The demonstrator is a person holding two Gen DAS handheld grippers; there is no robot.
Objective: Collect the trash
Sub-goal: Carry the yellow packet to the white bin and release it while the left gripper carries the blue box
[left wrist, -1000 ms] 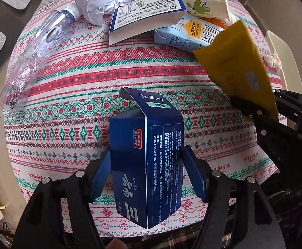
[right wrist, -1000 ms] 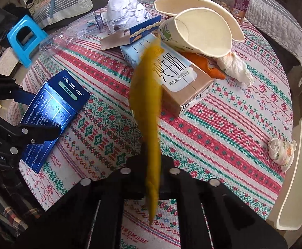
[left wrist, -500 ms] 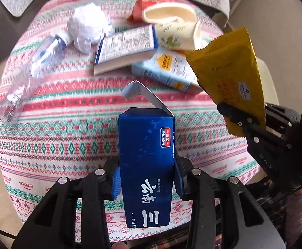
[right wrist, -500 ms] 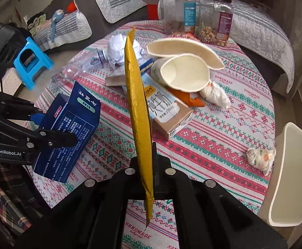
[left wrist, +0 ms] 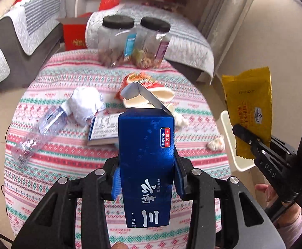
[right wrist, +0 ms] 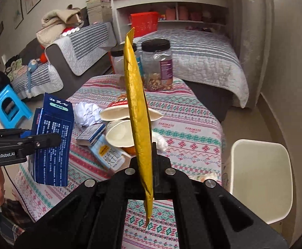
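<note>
Left claw (left wrist: 146, 178) clamped on blue carton (left wrist: 145, 166); right claw (right wrist: 148, 166) pinching yellow wrapper (right wrist: 138, 112). Risk: thin wrapper slipping during transfer toward white bin (right wrist: 258, 178) at 3 o'clock.

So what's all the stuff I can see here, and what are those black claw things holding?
blue carton: 1, dark blue, lifted, in left claw
snack wrapper: 1, yellow, lifted, in right claw
jars: 2, clear, black lids, table's far edge
plastic bottle: 1, clear, lying on tablecloth
crumpled paper: 1, white, beside bottle
paper cups: 2, cream, on their sides
milk carton: 1, pale blue, lying flat
bin: 1, white, beside table
stool: 1, blue, on floor
left gripper: black, clamped on carton
right gripper: black, pinching wrapper
</note>
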